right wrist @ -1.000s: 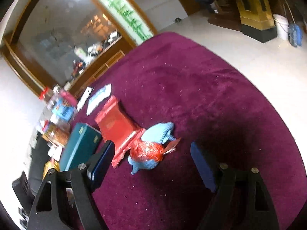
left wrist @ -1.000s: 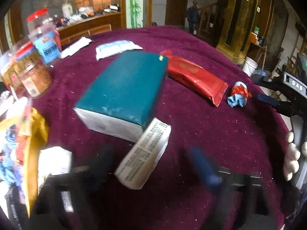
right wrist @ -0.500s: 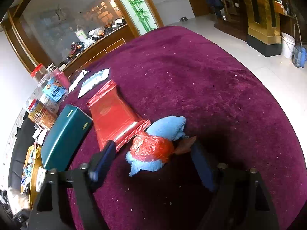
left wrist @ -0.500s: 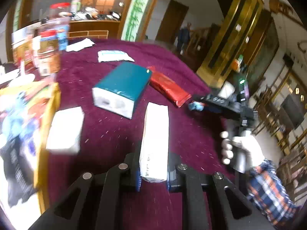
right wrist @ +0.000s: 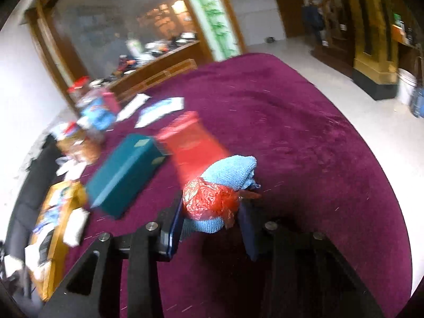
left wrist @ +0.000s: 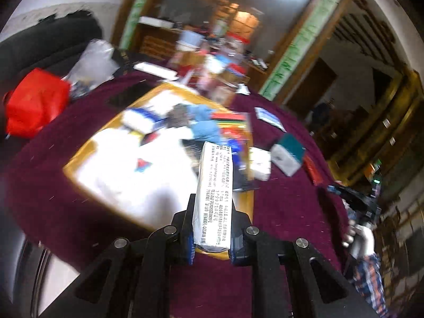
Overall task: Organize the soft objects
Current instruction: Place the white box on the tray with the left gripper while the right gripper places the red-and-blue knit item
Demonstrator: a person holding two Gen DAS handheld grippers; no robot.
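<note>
Maroon cloth (right wrist: 304,122) | left tool (left wrist: 213,249) clamps white packet (left wrist: 214,193) | right tool (right wrist: 209,234) closing — blue-red bundle (right wrist: 220,188) between pads

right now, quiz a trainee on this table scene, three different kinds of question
1. True or false: the left gripper is shut on a white printed packet.
2. What lies between the right gripper's fingers? A: a teal box. B: a blue cloth with red crinkled plastic. C: a glass jar.
3. Fill in: in the left wrist view, the packet is held above a yellow-rimmed ____.

Key
1. True; the pads press its sides.
2. B: the blue cloth bundle, with the jaws closing around it; the teal box lies apart on the purple tablecloth.
3. Tray, already holding blurred items.
</note>
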